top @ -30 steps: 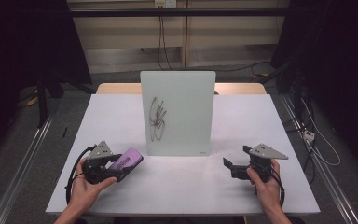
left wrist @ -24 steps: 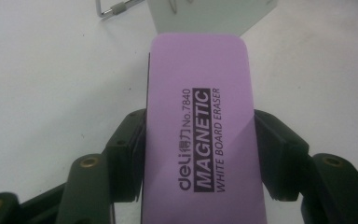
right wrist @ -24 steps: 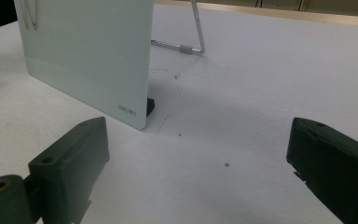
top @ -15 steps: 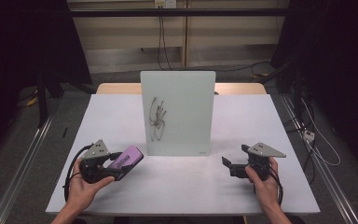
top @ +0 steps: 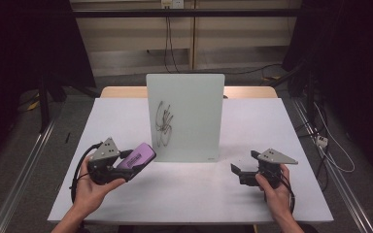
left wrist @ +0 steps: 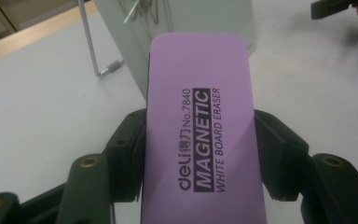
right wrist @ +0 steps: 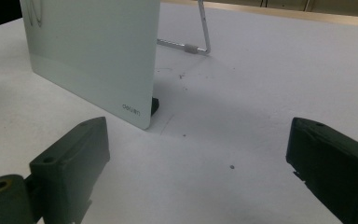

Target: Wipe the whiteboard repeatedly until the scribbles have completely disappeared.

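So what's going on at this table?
A person sits with a hand-held tool in each hand. The left tool is shut on a purple eraser, held near a small whiteboard that stands on the table and bears a black scribble. The right tool is open and holds nothing.

White table (top: 126,121), wooden edge behind (top: 121,91), cables on grey floor (top: 330,145)
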Demonstrator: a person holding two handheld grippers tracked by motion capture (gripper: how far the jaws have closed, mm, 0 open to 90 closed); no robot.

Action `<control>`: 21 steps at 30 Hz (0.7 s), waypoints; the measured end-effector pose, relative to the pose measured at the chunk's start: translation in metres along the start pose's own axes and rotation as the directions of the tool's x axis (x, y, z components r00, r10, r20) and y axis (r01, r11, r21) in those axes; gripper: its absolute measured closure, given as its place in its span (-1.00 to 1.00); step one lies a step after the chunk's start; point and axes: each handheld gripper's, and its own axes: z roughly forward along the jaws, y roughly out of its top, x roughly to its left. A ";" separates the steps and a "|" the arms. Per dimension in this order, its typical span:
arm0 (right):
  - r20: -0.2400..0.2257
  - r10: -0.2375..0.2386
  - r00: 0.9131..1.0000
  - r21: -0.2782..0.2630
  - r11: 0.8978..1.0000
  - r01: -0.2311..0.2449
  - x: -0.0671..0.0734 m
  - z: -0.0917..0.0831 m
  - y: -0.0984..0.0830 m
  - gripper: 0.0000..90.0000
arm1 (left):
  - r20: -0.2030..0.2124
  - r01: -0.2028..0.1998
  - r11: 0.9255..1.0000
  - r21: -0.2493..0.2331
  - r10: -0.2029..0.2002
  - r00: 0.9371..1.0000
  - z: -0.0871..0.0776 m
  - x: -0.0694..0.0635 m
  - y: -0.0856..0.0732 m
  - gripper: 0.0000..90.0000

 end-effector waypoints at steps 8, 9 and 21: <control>0.003 0.007 1.000 -0.002 1.000 -0.007 0.000 -0.001 0.000 -0.87 | 0.003 -0.045 0.999 -0.007 0.045 0.999 0.003 0.001 0.021 -0.08; 0.003 0.006 1.000 -0.002 1.000 -0.006 0.000 -0.001 0.000 -0.87 | 0.003 -0.052 0.999 0.000 0.052 0.999 0.003 0.001 0.024 -0.08; 0.002 0.002 1.000 -0.001 1.000 -0.002 0.000 -0.001 0.000 -0.87 | -0.010 -0.102 0.994 -0.036 0.101 0.995 0.005 0.001 0.056 -0.08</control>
